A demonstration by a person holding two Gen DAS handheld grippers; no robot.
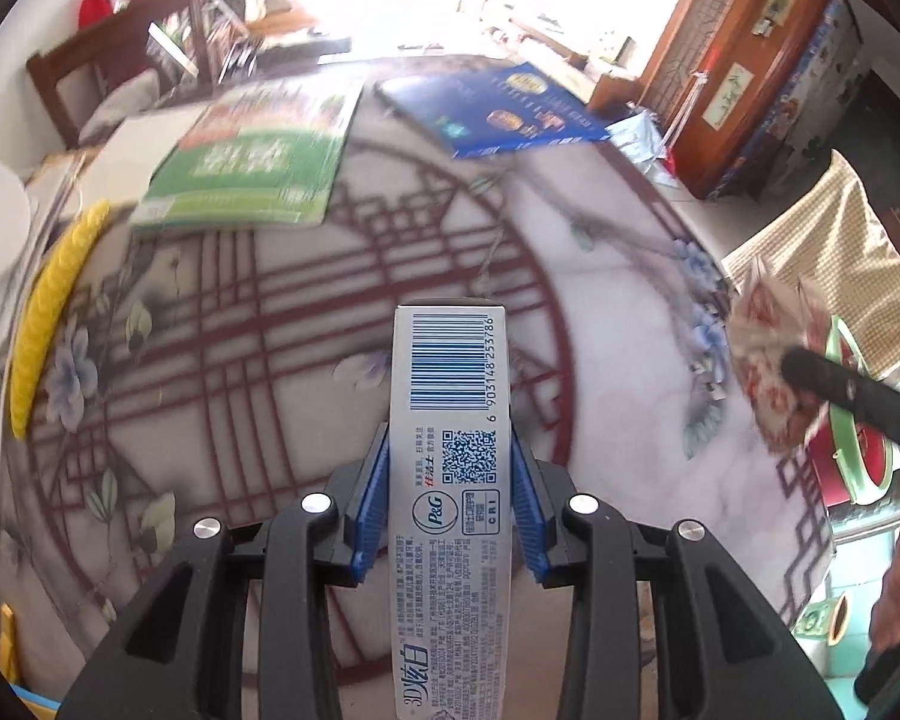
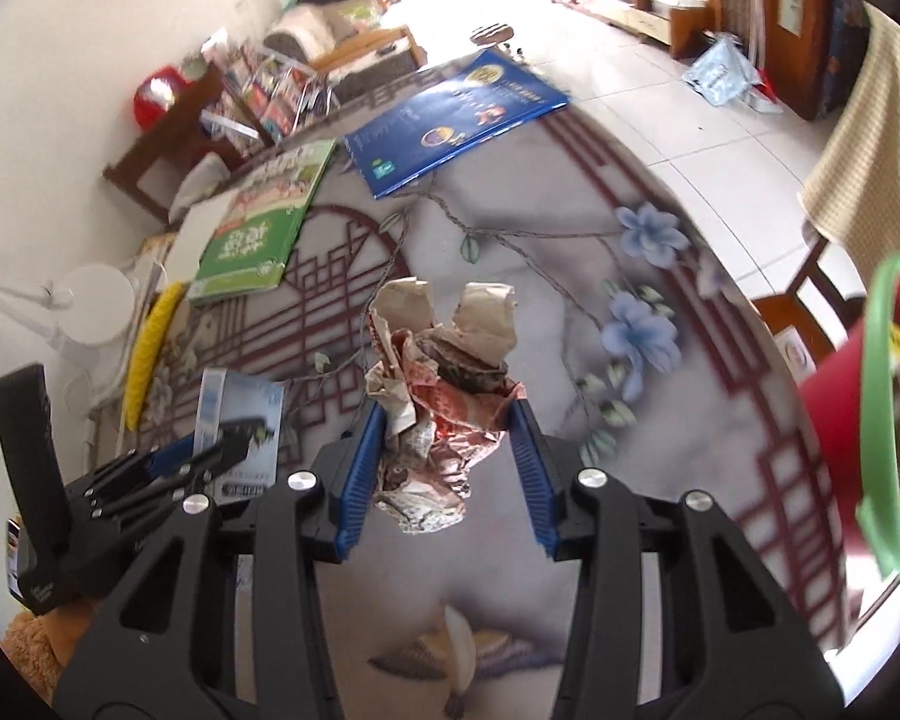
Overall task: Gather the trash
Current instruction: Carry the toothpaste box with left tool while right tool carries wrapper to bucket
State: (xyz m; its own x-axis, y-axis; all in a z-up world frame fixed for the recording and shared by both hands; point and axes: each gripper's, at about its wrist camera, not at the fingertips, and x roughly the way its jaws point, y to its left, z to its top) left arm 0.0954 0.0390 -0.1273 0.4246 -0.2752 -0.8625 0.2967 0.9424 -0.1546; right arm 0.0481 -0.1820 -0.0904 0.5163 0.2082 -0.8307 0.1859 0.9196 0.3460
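My left gripper [image 1: 450,462] is shut on a long silver toothpaste box [image 1: 450,480] with a barcode, held above the patterned table [image 1: 258,312]. It also shows at the left of the right wrist view [image 2: 240,420]. My right gripper [image 2: 447,420] is shut on a crumpled paper wad [image 2: 444,384], red-and-white printed with brown paper on top, held above the table. The wad also shows blurred at the right of the left wrist view [image 1: 774,360]. A red bin with a green rim [image 2: 876,408] stands off the table's right edge.
A green book [image 2: 258,228] and a blue book [image 2: 450,120] lie at the table's far side. A yellow ridged object [image 2: 150,348] and a white round lamp base [image 2: 96,306] are at the left edge. A chair with a checked cloth [image 2: 870,138] is at the right.
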